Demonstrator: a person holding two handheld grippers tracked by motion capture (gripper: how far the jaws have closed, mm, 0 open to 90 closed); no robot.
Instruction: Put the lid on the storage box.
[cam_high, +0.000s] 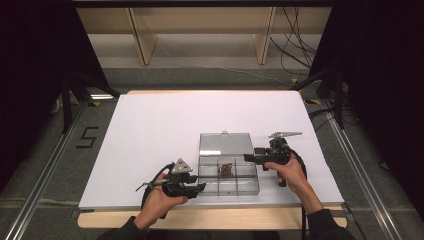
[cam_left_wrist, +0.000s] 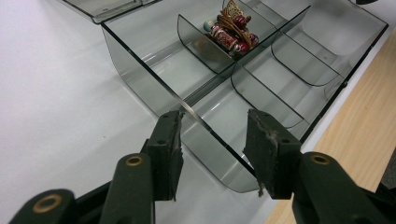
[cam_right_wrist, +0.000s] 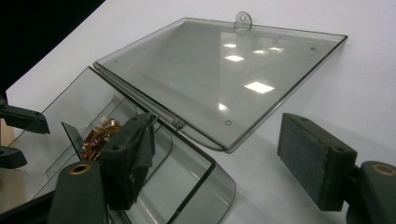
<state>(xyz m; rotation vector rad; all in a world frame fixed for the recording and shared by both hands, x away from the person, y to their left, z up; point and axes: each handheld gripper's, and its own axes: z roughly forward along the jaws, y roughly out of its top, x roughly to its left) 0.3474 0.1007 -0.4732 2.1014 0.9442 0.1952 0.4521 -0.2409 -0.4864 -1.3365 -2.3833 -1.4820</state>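
With the clear organiser box (cam_high: 229, 172) lying lid-open on the white surface (cam_high: 150, 130), I straddle its near-left corner wall with my released left tool (cam_left_wrist: 212, 140) while my right tool (cam_right_wrist: 224, 158), also released, hovers by the flat lid (cam_right_wrist: 219, 79), which I judge needs swinging shut over the beaded trinket (cam_left_wrist: 231, 32)

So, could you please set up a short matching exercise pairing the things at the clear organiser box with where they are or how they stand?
Things:
1. lid
2. beaded trinket
3. left hand-held gripper
4. right hand-held gripper

Places or states:
A. in a middle compartment
B. open, astride the box's near corner wall
C. swung open, flat on the table
D. open, by the hinge corner

Pairs: 1-C, 2-A, 3-B, 4-D
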